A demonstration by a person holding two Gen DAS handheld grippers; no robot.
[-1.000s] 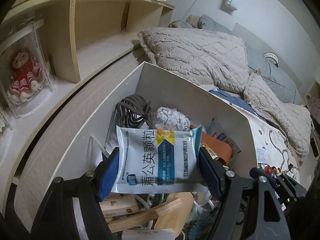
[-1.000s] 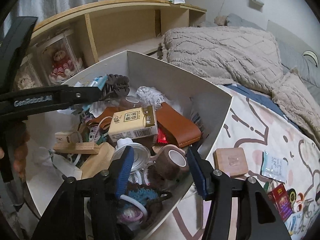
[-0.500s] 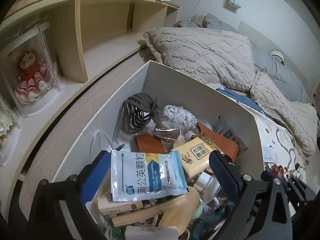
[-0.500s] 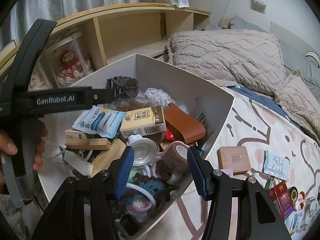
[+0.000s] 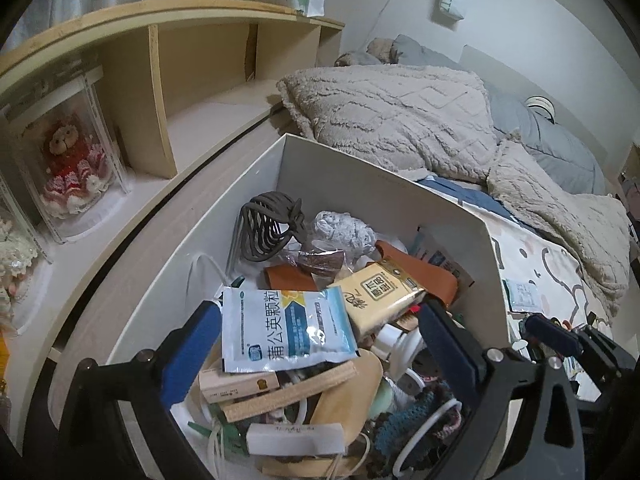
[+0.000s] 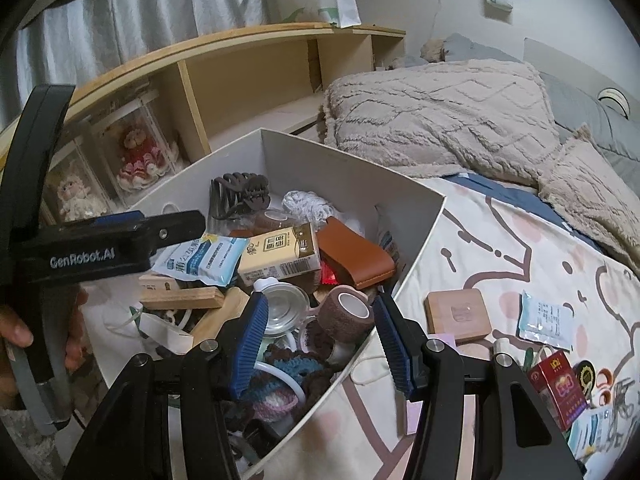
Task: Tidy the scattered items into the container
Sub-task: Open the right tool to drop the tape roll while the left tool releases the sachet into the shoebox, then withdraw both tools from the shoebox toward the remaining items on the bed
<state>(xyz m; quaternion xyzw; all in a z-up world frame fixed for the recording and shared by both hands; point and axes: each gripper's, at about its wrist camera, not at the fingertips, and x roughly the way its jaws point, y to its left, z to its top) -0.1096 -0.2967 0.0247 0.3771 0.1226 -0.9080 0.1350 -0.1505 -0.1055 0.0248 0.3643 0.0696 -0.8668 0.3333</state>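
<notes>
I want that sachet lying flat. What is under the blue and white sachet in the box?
The sachet lies on a small wooden box and a wooden strip, its corner against the yellow carton. What lies under its middle is covered.

Bed (image 6: 500, 240) with patterned sheet carries white box (image 6: 352, 176), beige blanket (image 6: 440, 112), wooden block (image 6: 458, 316), white sachet (image 6: 546, 320), red packet (image 6: 560, 388)

Box (image 6: 416, 236) sits on bed (image 6: 500, 248), shelf unit (image 6: 248, 76) behind it. In box: sachet (image 5: 280, 328) lies on wooden blocks (image 5: 288, 392), carton (image 5: 380, 288) just right of it, hair claw (image 5: 268, 228) toward the far wall. Right of box on bed: wooden square (image 6: 458, 314), small packet (image 6: 546, 320).
</notes>
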